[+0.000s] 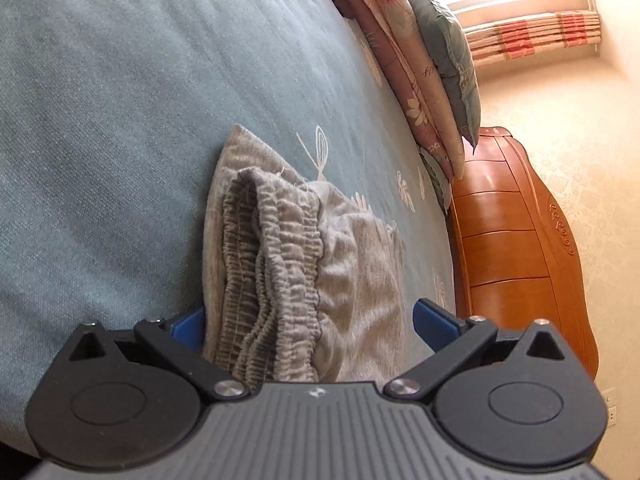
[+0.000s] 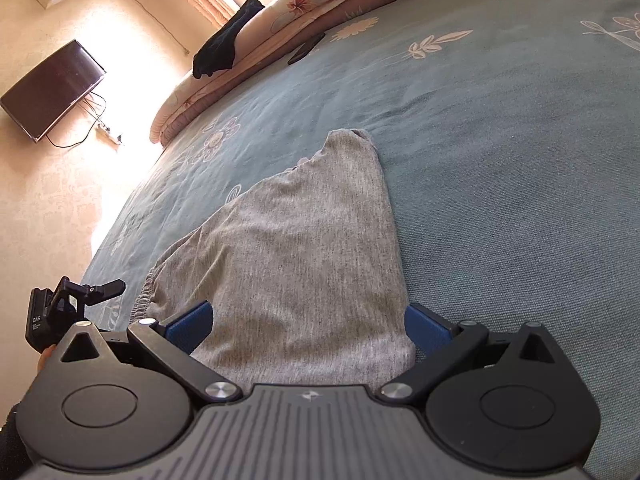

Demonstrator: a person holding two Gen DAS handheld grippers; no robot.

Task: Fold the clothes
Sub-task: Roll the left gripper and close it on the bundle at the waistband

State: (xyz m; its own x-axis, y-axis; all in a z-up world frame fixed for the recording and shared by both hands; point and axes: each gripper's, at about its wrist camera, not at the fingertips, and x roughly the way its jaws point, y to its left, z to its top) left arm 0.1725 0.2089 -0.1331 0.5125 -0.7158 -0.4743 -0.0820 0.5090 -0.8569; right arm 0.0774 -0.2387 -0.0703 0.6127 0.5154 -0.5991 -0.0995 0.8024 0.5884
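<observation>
A grey garment (image 1: 352, 248) with a ruched elastic waistband (image 1: 272, 240) lies folded on the teal bedspread (image 1: 120, 120). My left gripper (image 1: 312, 324) is open, its blue pads (image 1: 188, 328) standing on either side of the waistband end. In the right wrist view the same grey garment (image 2: 304, 248) tapers away to a narrow end across the bedspread (image 2: 500, 160). My right gripper (image 2: 308, 326) is open too, and the near edge of the cloth lies between its blue pads (image 2: 428, 326). The left gripper (image 2: 100, 290) shows at the left edge there, held by a hand.
A rolled floral quilt (image 2: 280, 12) runs along the far side of the bed, with a black garment (image 2: 224, 44) draped on it and a dark flat object (image 2: 306, 50) beside it. A pillow (image 1: 452, 52) and wooden headboard (image 1: 516, 248) stand at the right. A TV (image 2: 52, 88) hangs on the wall.
</observation>
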